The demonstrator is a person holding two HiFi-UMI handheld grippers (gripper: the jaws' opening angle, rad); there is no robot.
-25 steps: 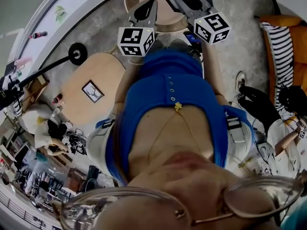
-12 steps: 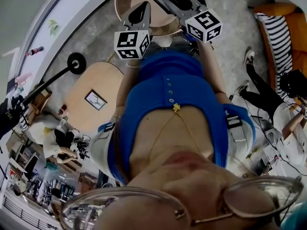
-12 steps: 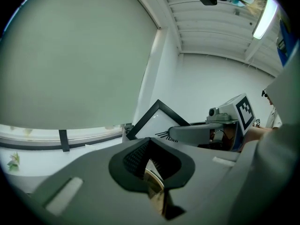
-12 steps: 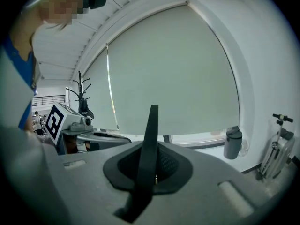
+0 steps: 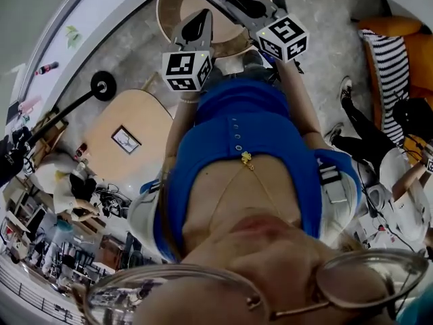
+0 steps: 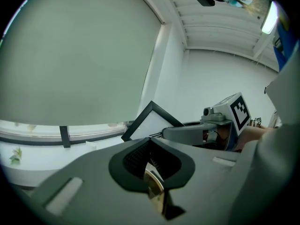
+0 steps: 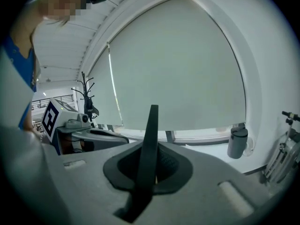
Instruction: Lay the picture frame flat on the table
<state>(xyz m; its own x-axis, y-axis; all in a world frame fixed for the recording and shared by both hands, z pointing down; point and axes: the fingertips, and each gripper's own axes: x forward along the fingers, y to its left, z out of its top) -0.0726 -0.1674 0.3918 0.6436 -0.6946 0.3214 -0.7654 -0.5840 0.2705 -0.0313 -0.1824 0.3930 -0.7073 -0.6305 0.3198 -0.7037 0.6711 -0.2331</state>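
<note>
Picture frame (image 7: 151, 125) matt black, smooth-edged, right tongs (image 7: 152, 168) grey matt plastic, black ribbed rubbery pads (image 7: 168, 165), left tongs (image 6: 151, 162) same make, glossy brass-coloured sliver (image 6: 153, 184) between its pads, round surface (image 5: 174, 5) pale smooth wood, person's top (image 5: 250, 134) blue cloth, floor (image 5: 135, 46) grey, rough-looking

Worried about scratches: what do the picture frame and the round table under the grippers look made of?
Picture frame: matte black rim, plastic or painted wood, unclear which; pale smooth panel, possibly glass. Round table: light tan, even surface with a darker rim, likely wood or wood-look laminate.
</note>
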